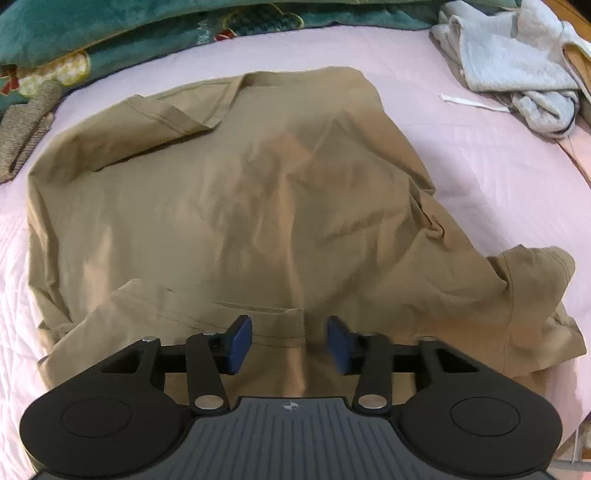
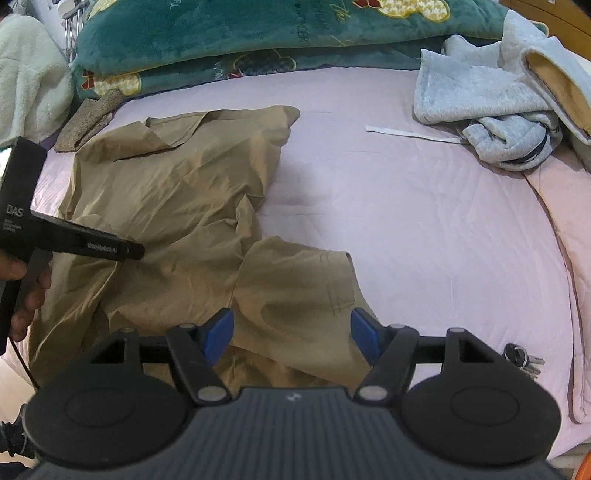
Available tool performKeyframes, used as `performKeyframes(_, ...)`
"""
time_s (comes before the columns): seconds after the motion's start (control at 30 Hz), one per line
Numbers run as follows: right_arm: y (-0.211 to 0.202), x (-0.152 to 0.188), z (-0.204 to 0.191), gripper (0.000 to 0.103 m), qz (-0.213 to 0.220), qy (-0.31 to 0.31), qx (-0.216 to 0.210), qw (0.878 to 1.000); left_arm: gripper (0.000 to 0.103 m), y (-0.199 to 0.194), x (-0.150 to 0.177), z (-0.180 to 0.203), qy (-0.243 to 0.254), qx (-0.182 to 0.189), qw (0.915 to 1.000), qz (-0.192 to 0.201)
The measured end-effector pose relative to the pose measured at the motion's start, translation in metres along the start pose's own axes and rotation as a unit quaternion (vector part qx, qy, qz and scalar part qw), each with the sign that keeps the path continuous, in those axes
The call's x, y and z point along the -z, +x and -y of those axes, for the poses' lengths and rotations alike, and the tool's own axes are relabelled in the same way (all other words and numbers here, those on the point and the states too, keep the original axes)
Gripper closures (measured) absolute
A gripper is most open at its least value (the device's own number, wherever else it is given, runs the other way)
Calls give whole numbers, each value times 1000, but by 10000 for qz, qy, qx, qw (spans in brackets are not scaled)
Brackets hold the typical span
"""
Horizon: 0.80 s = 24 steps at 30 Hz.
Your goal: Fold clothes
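Note:
A tan short-sleeved shirt (image 1: 229,206) lies spread and wrinkled on the pink bed sheet (image 1: 480,155). Its far-left sleeve is folded in over the body and another sleeve sticks out at the right. My left gripper (image 1: 290,341) hovers open over the shirt's near hem, with only cloth below its blue pads. In the right wrist view the same shirt (image 2: 173,206) fills the left half. My right gripper (image 2: 291,338) stands open above the near sleeve (image 2: 299,284). The left gripper's black body (image 2: 74,240), held by a hand, shows at the left edge there.
Green patterned pillows (image 2: 258,33) line the head of the bed. A grey sweatshirt heap (image 2: 495,99) lies at the far right, with a white strip (image 2: 410,133) beside it. A bunch of keys (image 2: 522,360) rests on the sheet near my right gripper. A brown knitted piece (image 2: 92,118) lies far left.

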State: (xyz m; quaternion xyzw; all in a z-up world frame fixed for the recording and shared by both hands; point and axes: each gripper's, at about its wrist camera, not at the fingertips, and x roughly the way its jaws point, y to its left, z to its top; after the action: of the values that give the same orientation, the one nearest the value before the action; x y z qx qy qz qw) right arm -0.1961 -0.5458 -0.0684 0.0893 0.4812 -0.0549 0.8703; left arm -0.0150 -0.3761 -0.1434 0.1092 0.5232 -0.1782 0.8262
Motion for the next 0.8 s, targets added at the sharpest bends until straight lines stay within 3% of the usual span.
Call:
performKeyframes(0.03, 1, -1, 0, 33, -3, -4, 0, 10000, 97, 0, 0, -1, -61, 41, 10000, 18)
performKeyframes(0.1, 2, -2, 1, 33, -8, -5, -1, 10000, 99, 1, 0, -4, -226, 145, 9996, -23)
performKeyframes(0.57, 5, -8, 0, 33, -39, -3, -50, 10000, 95, -11, -1, -12, -319, 357, 9988, 54)
performKeyframes(0.8, 8, -12, -20, 33, -37, -96, -111, 9999, 100, -27, 6, -26, -451, 413, 9978, 258)
